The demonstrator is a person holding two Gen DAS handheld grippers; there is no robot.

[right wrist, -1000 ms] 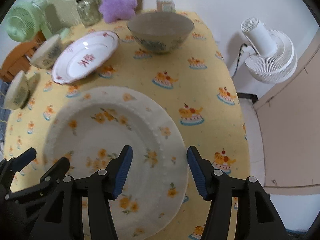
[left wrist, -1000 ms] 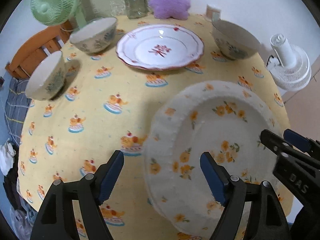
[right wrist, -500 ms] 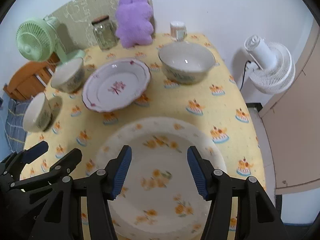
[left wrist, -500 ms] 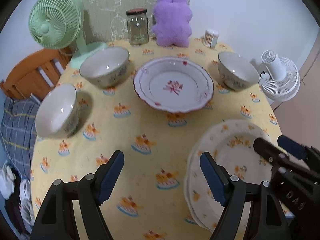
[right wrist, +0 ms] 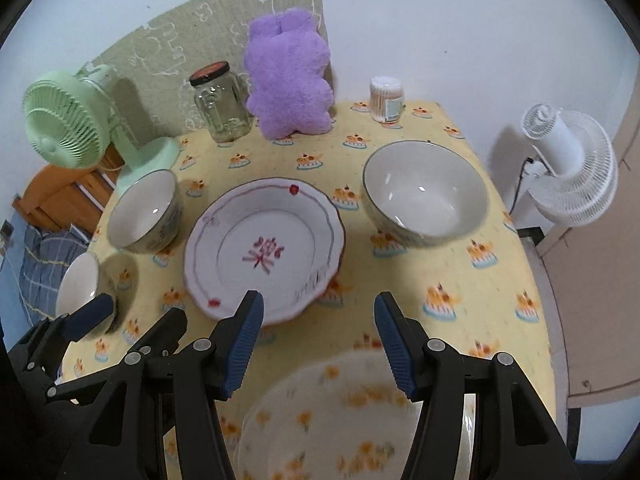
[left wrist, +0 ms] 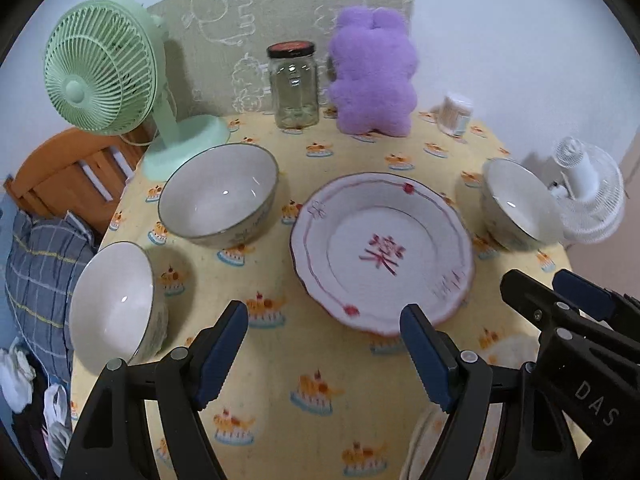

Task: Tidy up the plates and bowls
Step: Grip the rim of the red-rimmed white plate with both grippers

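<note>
We held the left gripper (left wrist: 324, 356) low in the left wrist frame, its blue-padded jaws standing apart with nothing between them, only the yellow tablecloth (left wrist: 280, 392) showing through the gap. Its right pad sat in front of the near rim of the red-patterned plate (left wrist: 382, 256), and we could not tell whether it touched. The right gripper (right wrist: 318, 344) stood likewise parted and empty in the right wrist frame, a somewhat narrower gap than the left, tilted steeply down toward the table. In the left wrist view its black fingers also showed at the lower right edge of the frame.

The flower-patterned plate (right wrist: 340, 412) lay on the cloth at the bottom centre of the right wrist frame, beneath and behind the right fingers, blurred, free of both grippers. The red-patterned plate sat at the middle of the table. We saw three bowls upright on the cloth: a large bowl (right wrist: 426, 192) right of that plate, a second bowl (left wrist: 218, 196) to its left, and a third bowl (left wrist: 114, 304) near the left table edge. Along the back stood a green fan (left wrist: 104, 68), a glass jar (left wrist: 294, 84), a purple plush toy (left wrist: 374, 72) and a small canister (right wrist: 386, 98)
</note>
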